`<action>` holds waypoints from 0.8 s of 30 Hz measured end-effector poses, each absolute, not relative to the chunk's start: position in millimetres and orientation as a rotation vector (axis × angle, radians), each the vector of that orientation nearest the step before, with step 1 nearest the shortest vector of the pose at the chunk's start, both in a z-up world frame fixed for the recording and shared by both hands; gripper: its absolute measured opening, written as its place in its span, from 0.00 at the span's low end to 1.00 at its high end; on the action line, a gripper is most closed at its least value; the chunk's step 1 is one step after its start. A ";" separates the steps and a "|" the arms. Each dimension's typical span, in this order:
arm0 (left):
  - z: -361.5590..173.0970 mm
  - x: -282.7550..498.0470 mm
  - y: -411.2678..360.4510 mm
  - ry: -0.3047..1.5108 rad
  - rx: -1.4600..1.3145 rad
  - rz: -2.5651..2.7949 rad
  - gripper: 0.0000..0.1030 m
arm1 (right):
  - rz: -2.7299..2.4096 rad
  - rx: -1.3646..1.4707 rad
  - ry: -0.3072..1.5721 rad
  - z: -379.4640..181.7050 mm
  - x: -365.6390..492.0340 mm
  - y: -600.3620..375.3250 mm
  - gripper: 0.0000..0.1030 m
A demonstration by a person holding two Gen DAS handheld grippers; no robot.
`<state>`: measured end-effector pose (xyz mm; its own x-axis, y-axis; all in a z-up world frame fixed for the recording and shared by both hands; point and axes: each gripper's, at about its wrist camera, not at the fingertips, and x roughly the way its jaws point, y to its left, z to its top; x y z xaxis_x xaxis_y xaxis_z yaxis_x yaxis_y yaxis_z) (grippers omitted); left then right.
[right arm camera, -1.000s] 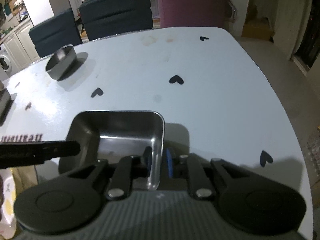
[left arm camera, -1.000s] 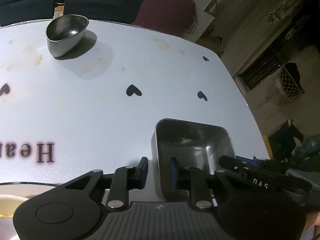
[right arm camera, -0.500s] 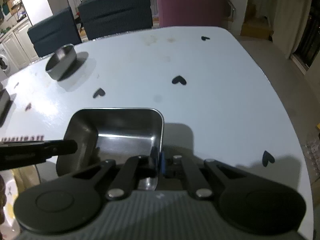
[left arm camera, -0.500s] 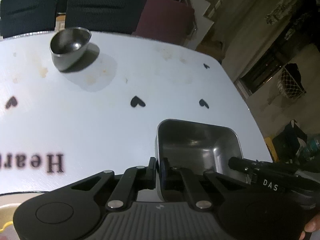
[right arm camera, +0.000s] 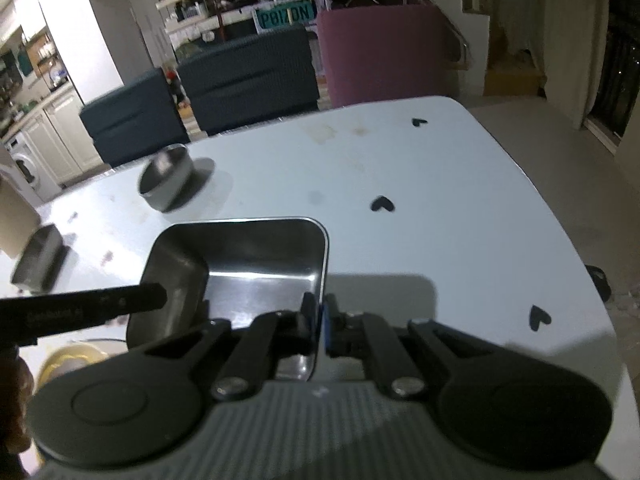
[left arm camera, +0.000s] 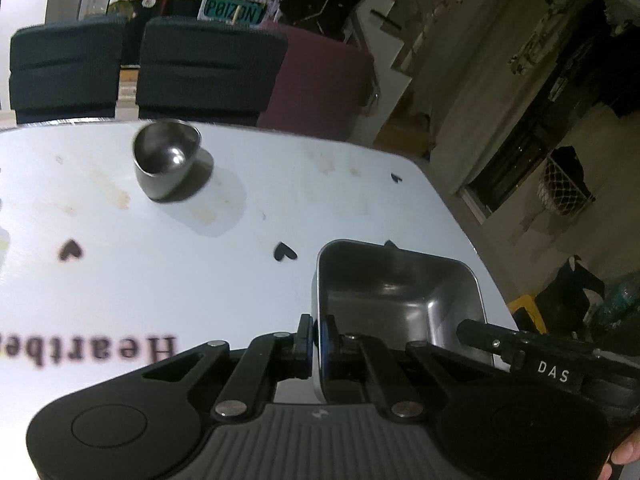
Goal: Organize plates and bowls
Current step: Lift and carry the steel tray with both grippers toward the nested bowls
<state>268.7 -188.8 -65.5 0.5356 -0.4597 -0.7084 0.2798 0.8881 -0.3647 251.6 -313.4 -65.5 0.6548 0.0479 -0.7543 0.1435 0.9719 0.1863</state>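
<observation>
Left gripper (left arm camera: pixel 316 338) pinches the tray (left arm camera: pixel 396 300) at its left wall; right gripper (right arm camera: pixel 319 322) pinches its right wall. The bowl (left arm camera: pixel 166 160) lies beyond the tray, nearer the left gripper.

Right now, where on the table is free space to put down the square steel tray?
Both grippers, left gripper and right gripper, clamp the square tray. Bare table lies right of it, around the heart marks. Left is crowded: round bowl, dark container.
</observation>
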 end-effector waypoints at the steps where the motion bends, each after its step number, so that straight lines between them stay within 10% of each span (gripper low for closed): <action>1: -61.5 265.9 -183.3 0.896 -0.216 -0.442 0.04 | -0.048 0.244 0.848 -61.5 248.8 -310.2 0.05; 24: -12.3 214.1 -50.7 0.795 -0.215 -0.319 0.04 | 0.135 0.259 0.773 -28.5 226.0 -209.3 0.07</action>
<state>214.1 -50.7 -12.3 0.6562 -0.3589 -0.6637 0.1985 0.9308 -0.3070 226.0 -209.3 -28.5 0.7096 0.2148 -0.6711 -0.0258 0.9597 0.2798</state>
